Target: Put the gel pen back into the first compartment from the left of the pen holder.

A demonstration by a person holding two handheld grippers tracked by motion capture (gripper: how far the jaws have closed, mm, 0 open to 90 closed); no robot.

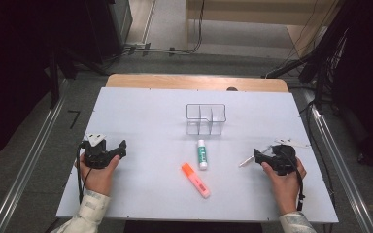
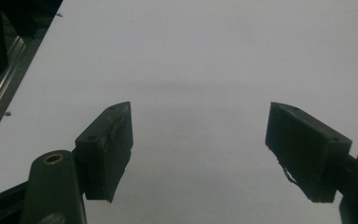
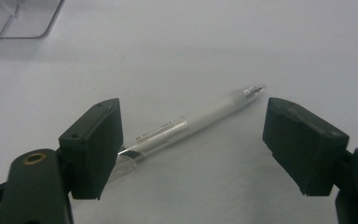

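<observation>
Overhead view and close claw views share the table (image 1: 141, 126).

You have one clear divided box (image 1: 206, 119), one glue stick (image 1: 202, 154), one orange highlighter (image 1: 195, 180) and one clear pen (image 3: 191, 125) on one white table (image 1: 141, 121). You hold two grippers: left gripper (image 1: 118, 150), right gripper (image 1: 258, 156).

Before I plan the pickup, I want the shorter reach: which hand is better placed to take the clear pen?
The right. The right gripper has its jaws open with the clear pen lying on the table between them. The left gripper is open over bare table at the far side.
</observation>
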